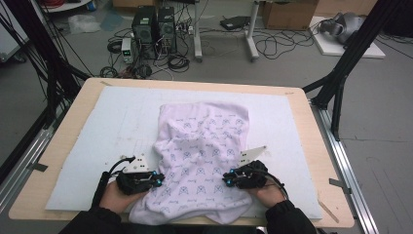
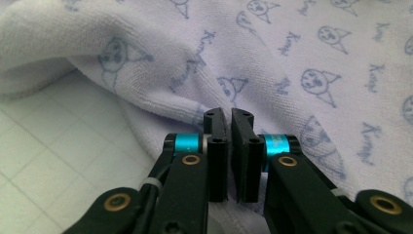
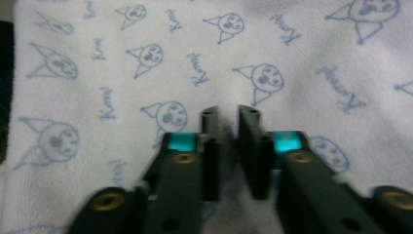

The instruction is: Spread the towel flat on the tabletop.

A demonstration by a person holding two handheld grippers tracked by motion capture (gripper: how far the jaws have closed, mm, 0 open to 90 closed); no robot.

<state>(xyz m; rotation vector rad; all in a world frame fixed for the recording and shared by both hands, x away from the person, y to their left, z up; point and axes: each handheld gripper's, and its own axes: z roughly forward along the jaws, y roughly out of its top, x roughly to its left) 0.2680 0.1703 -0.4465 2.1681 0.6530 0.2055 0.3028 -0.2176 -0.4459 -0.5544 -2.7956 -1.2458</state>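
Observation:
A white towel [image 1: 199, 141] printed with small blue cartoon faces lies rumpled on the pale mat [image 1: 87, 146], its near edge hanging over the table's front. My left gripper [image 1: 159, 180] is at the towel's near left side, my right gripper [image 1: 225, 179] at its near right side, both pointing inward. In the left gripper view the jaws of the left gripper [image 2: 229, 114] are almost together on a folded edge of the towel [image 2: 302, 48], with the mat [image 2: 48, 161] to the left. In the right gripper view the right gripper [image 3: 230, 111] pinches the towel [image 3: 146, 58] in a narrow gap.
The mat covers most of the wooden table [image 1: 302, 92]. Black frame posts [image 1: 341, 78] stand at the table's far corners. On the floor beyond are computer towers [image 1: 153, 29], cables and a cardboard box [image 1: 287, 14].

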